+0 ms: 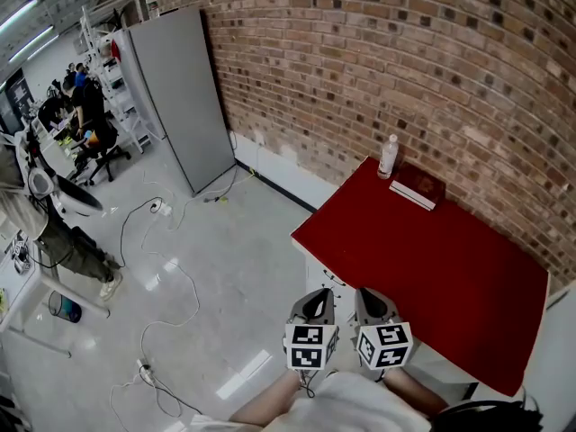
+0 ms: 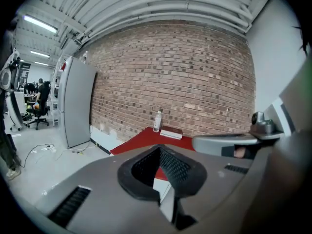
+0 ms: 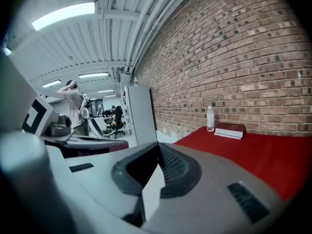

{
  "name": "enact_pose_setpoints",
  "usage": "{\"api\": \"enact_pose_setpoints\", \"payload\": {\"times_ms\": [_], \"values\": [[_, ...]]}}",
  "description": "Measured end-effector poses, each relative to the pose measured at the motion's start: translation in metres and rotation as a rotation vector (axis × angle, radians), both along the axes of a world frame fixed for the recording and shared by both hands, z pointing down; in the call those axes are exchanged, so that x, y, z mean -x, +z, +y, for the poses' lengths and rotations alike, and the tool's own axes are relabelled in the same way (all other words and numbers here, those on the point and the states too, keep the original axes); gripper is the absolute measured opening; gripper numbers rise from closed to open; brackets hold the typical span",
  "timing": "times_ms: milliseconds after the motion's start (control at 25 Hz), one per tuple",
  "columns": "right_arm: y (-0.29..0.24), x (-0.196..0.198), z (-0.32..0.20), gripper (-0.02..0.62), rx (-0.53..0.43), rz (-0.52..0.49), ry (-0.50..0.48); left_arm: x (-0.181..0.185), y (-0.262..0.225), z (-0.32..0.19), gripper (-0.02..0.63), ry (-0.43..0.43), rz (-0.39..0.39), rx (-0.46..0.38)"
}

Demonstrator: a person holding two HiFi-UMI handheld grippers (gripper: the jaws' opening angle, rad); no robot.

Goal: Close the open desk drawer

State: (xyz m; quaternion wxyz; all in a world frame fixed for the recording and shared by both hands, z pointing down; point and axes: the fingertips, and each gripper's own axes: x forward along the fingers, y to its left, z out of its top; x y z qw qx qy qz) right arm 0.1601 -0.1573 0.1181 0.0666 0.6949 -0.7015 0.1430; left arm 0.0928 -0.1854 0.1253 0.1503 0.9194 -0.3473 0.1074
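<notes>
Running along the far side, one brick wall (image 1: 405, 61) backs everything. One pale floor (image 1: 207, 277) spreads to the left, with loose cables (image 1: 171, 282) trailing over it. One red-topped desk (image 1: 432, 268) stands against the wall. Its white front shows under the near edge, but the drawer cannot be made out in any view. One tall grey cabinet (image 1: 180, 97) stands upright by the wall, well apart from the desk.

Two tools hover side by side near the desk's front edge, touching nothing. The left tool (image 1: 314, 301) has its jaws pressed together with nothing between them, as does the right tool (image 1: 373, 299).

One dark red book (image 1: 418, 189) lies flat at the desk's far end by the wall. One clear bottle (image 1: 388, 156) stands upright just beside it.
</notes>
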Motion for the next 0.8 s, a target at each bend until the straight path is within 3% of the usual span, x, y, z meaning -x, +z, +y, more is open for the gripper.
{"api": "enact_pose_setpoints", "payload": {"times_ms": [520, 800], "values": [[-0.0014, -0.0024, -0.0044, -0.002, -0.006, -0.018, -0.023, -0.0046, 0.0014, -0.0076, 0.008, -0.013, -0.006, -0.004], [-0.0062, -0.0027, -0.0007, -0.002, -0.017, 0.022, -0.011, -0.0015, 0.0017, -0.0055, 0.008, -0.01, -0.009, 0.0]]}}
